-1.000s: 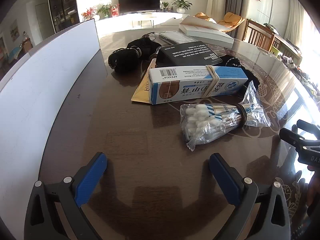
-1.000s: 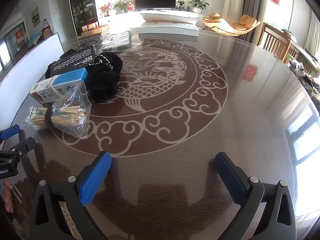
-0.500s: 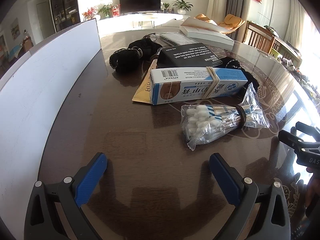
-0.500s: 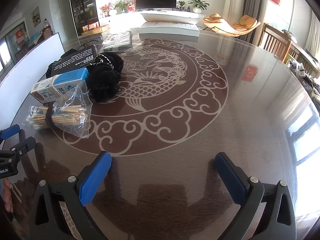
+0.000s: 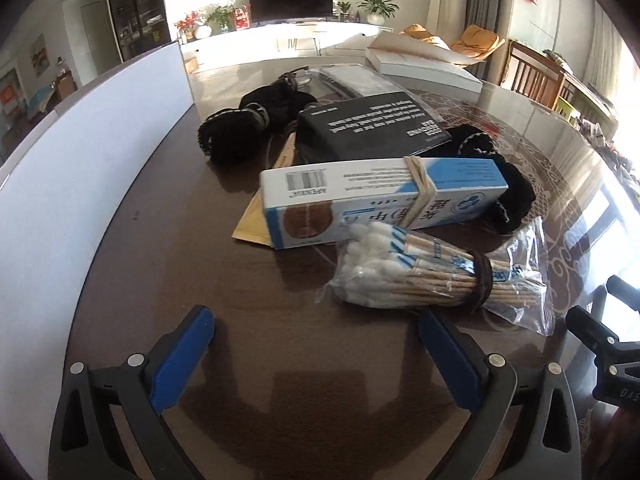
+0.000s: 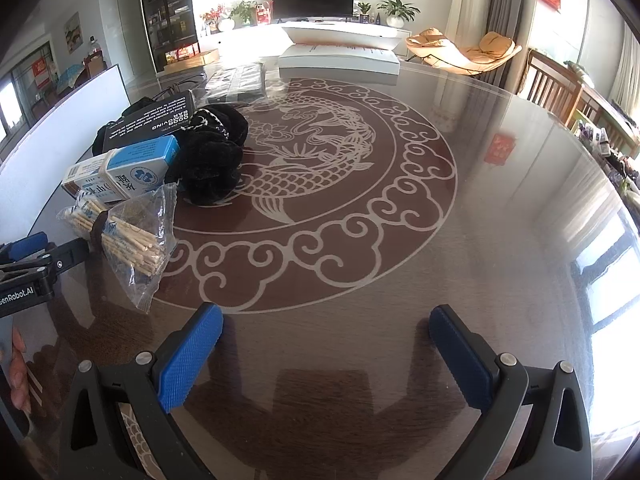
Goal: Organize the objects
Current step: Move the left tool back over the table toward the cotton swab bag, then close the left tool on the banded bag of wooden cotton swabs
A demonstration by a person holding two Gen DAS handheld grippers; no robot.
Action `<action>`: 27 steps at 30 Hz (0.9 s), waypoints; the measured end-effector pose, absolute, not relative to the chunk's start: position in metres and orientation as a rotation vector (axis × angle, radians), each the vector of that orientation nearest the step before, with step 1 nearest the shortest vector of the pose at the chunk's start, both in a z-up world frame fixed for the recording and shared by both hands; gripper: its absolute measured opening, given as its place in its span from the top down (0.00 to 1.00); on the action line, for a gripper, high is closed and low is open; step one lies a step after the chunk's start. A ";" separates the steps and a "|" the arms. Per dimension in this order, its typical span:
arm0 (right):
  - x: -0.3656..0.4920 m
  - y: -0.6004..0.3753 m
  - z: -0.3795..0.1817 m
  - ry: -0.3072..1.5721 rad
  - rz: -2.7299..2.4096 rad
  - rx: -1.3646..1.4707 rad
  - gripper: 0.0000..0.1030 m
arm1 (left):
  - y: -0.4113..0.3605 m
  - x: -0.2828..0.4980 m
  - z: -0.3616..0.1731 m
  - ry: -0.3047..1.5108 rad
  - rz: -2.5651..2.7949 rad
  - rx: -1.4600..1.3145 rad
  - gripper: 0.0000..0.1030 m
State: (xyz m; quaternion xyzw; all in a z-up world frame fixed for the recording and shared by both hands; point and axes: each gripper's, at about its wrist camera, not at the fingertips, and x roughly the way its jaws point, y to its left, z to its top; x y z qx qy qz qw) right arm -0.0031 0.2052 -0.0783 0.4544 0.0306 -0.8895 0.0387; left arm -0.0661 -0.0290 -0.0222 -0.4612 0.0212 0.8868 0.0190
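Observation:
A clear bag of cotton swabs [image 5: 424, 276] lies on the dark table just ahead of my open left gripper [image 5: 316, 338], close to its right finger. Behind it a blue and white box [image 5: 376, 196] with a rubber band rests on a yellow envelope [image 5: 252, 228]. A black box [image 5: 372, 128] and black knitted items [image 5: 256, 120] lie further back. In the right wrist view the swab bag [image 6: 128, 236], blue and white box [image 6: 120, 172] and a black knitted item [image 6: 212, 160] lie at the left. My right gripper [image 6: 326, 338] is open and empty over the patterned table.
A white board [image 5: 80, 168] stands along the table's left side. A white book [image 6: 340, 58] and a clear packet [image 6: 236, 84] lie at the far edge. The round table [image 6: 400, 240] has a fish pattern. Chairs [image 6: 560, 88] stand at the right.
My left gripper has moved forward and lower toward the swab bag, which now looms larger. My right gripper has shifted slightly; the left gripper shows closer in its view.

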 end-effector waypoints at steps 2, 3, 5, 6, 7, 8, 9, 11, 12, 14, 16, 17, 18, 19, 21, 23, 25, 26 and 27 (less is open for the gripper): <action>-0.003 0.205 -0.078 0.094 -2.728 1.393 0.00 | -0.013 -0.063 -0.021 0.124 2.686 -1.396 0.00; -0.003 0.205 -0.078 0.094 -2.727 1.393 0.00 | -0.011 -0.060 -0.019 0.152 2.680 -1.380 0.00; -0.003 0.205 -0.078 0.094 -2.727 1.393 0.00 | -0.016 -0.054 -0.015 0.133 2.689 -1.363 0.00; -0.003 0.205 -0.078 0.094 -2.727 1.393 0.00 | -0.022 -0.051 -0.011 0.097 2.694 -1.347 0.00; -0.003 0.205 -0.078 0.094 -2.727 1.393 0.00 | -0.028 -0.049 -0.006 0.070 2.704 -1.325 0.00; -0.003 0.205 -0.078 0.094 -2.728 1.393 0.00 | -0.034 -0.048 0.001 0.057 2.720 -1.298 0.00; -0.003 0.205 -0.078 0.094 -2.728 1.393 0.00 | -0.039 -0.048 0.008 0.055 2.731 -1.271 0.00; -0.003 0.205 -0.078 0.095 -2.728 1.392 0.00 | -0.044 -0.055 0.024 0.060 2.750 -1.221 0.00; -0.003 0.205 -0.078 0.097 -2.728 1.392 0.00 | -0.046 -0.061 0.032 0.060 2.763 -1.205 0.00; -0.003 0.205 -0.077 0.097 -2.728 1.391 0.00 | -0.046 -0.078 0.044 0.053 2.785 -1.188 0.00; -0.002 0.205 -0.077 0.098 -2.728 1.391 0.00 | -0.043 -0.097 0.052 0.053 2.791 -1.167 0.00; -0.002 0.205 -0.077 0.098 -2.728 1.391 0.00 | -0.040 -0.107 0.052 0.062 2.788 -1.160 0.00; -0.002 0.205 -0.077 0.098 -2.728 1.391 0.00 | -0.038 -0.113 0.050 0.070 2.773 -1.161 0.00; -0.002 0.205 -0.077 0.098 -2.728 1.391 0.00 | -0.035 -0.119 0.045 0.068 2.746 -1.173 0.00; -0.002 0.205 -0.077 0.098 -2.728 1.391 0.00 | -0.028 -0.120 0.032 0.035 2.625 -1.223 0.00; -0.004 0.204 -0.077 0.096 -2.724 1.390 0.00 | -0.021 -0.108 0.021 0.006 2.480 -1.233 0.00; -0.004 0.204 -0.078 0.095 -2.722 1.390 0.00 | -0.018 -0.089 0.016 -0.025 2.363 -1.214 0.00; -0.004 0.204 -0.078 0.094 -2.721 1.389 0.00 | -0.017 -0.078 0.016 -0.053 2.294 -1.198 0.01; -0.004 0.204 -0.078 0.095 -2.720 1.389 0.00 | -0.018 -0.069 0.018 -0.077 2.244 -1.176 0.00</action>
